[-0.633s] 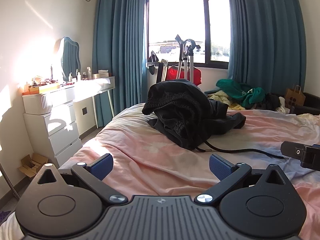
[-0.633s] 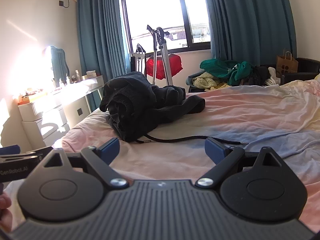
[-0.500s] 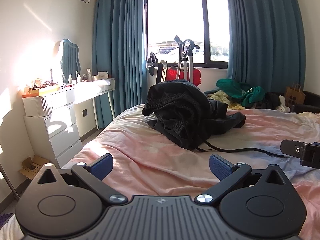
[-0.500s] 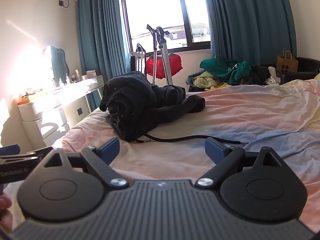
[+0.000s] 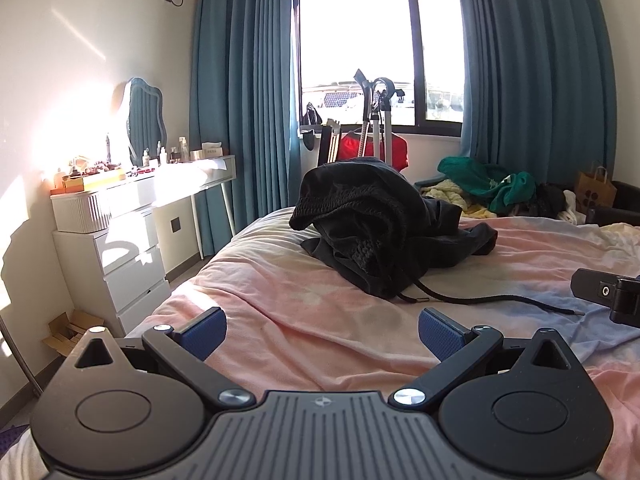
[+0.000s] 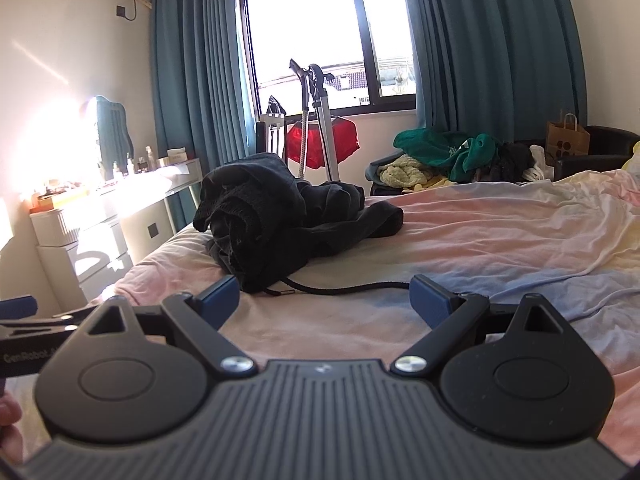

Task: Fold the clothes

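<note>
a big bed [image 5: 280,320] with a pink and blue sheet fills most of both views. on it, toward the far side near the window, sits a black heap of clothes [image 5: 380,232], all bunched up and not folded at all. a long black cord [image 5: 500,300] runs out of the heap and lies flat on the sheet.

the left tongs [image 5: 322,330] are wide open and hold nothing. the right tongs [image 6: 324,296] are wide open too, and they are empty. both hang over the near part of the bed, apart from the heap.

i think this is the very start: the reach for the clothes. next, the tongs need to go forward to the heap, find an edge or a corner, pinch it, and pull the cloth out flat. the cord may get in the way.
</note>
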Demonstrator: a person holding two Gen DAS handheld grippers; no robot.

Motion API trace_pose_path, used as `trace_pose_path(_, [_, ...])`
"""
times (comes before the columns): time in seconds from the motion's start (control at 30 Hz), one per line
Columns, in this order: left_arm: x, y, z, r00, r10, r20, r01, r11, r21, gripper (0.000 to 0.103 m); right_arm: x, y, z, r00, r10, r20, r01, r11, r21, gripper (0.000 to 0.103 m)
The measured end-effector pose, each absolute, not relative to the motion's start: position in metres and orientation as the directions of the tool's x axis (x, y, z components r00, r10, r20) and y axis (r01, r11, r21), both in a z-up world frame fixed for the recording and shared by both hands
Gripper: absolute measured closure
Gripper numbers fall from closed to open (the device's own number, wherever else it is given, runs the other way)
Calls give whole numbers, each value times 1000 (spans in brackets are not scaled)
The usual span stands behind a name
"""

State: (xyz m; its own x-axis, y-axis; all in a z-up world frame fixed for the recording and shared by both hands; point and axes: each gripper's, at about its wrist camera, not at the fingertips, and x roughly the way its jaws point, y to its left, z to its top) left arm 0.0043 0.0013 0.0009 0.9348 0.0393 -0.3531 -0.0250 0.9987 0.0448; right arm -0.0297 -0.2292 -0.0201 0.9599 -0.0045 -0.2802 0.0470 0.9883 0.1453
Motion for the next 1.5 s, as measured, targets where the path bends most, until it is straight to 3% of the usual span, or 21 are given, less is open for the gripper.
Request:
trace_pose_path(1.13, [5, 4, -2, 939, 23, -343, -10, 999, 38, 0, -31, -222, -14, 961, 117, -251, -62, 975, 216, 10])
trace_pose_path(1.5, [35, 14, 50, 962, 65, -266, -35, 993, 115, 0, -7, -221, 6, 979, 79, -187, -35, 974, 225, 10])
